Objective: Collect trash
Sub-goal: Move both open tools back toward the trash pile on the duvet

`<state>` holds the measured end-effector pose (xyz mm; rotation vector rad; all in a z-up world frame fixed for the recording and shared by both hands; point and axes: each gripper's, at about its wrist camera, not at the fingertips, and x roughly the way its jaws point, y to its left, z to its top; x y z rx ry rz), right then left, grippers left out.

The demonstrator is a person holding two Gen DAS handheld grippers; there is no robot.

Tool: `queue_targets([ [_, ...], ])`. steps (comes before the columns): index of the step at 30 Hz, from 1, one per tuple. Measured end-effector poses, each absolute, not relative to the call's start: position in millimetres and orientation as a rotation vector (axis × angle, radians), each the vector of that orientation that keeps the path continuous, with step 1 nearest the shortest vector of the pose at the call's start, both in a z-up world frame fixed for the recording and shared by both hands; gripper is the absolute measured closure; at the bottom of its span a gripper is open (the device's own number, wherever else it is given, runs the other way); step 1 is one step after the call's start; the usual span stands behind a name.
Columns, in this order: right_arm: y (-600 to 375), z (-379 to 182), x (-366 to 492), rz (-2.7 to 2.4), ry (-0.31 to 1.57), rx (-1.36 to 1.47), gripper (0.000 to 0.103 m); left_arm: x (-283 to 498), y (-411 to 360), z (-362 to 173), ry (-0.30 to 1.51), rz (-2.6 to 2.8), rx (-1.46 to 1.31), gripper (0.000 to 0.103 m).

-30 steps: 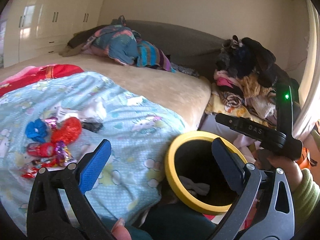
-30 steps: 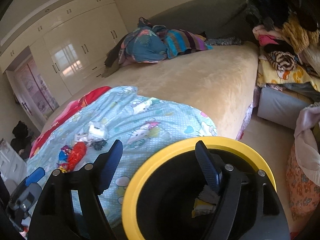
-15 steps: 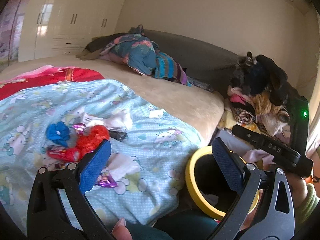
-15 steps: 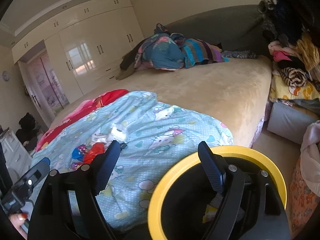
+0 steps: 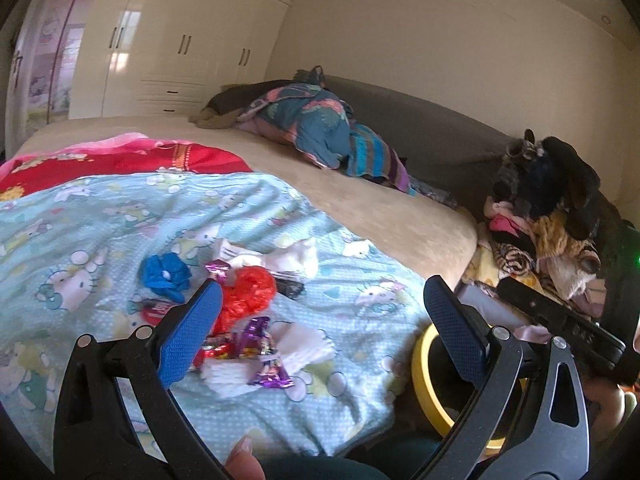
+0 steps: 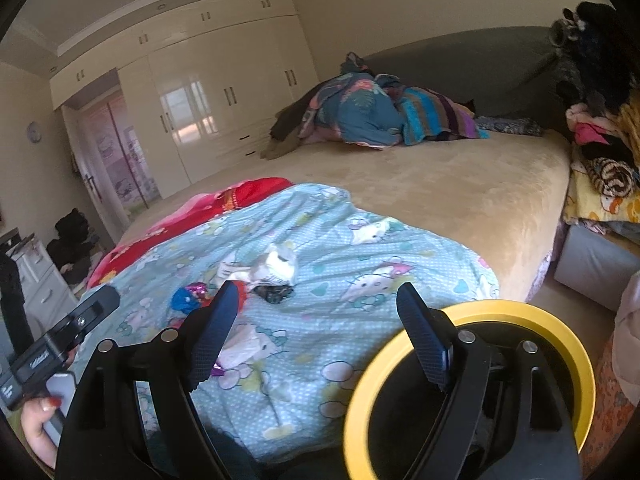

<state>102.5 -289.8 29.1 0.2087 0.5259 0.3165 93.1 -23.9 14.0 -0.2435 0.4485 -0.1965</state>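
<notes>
Left wrist view: the left gripper [image 5: 322,308] is seen from behind w/ its blue pads spread wide apart, nothing between them. Beyond it, a pale blue cartoon-print blanket [image 5: 100,232] is spread over a beige bed [image 5: 400,220]. A pile of trash [image 5: 240,312] is scattered on the blanket: a blue crumpled piece [image 5: 165,274], a red mesh ball [image 5: 248,292], purple foil wrappers [image 5: 264,356] and white tissues [image 5: 304,346]. At lower right, a yellow-rimmed bin [image 5: 424,376] is partly hidden behind the right-hand finger; it stands beside the bed's edge. The black body of the other tool [image 5: 560,324] is seen at far right. A heap of clothes [image 5: 540,216] is piled at right; bundled bedding [image 5: 316,128] lies near the grey headboard. Right wrist view: the right gripper [image 6: 316,312] is shown w/ jaws apart; they have just been opening, and nothing is held between them. The trash [image 6: 256,276] is seen on the blanket [image 6: 360,248] ahead, near the left-hand finger. The bin [image 6: 572,344] is close below at right, its yellow rim partly covered by the right-hand finger; its inside is dark. At lower left, a hand [image 6: 38,428] w/ red nails is wrapped round the other tool's handle. White wardrobes [image 6: 192,100] line the far wall.
</notes>
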Motion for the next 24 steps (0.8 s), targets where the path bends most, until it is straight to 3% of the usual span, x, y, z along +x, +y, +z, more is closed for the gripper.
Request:
queue_targets([
  [24, -205, 15, 101, 0.475, 0.556, 0.046, 0.023, 98, 55, 2, 0.460, -0.031, -0.348, 0.011],
])
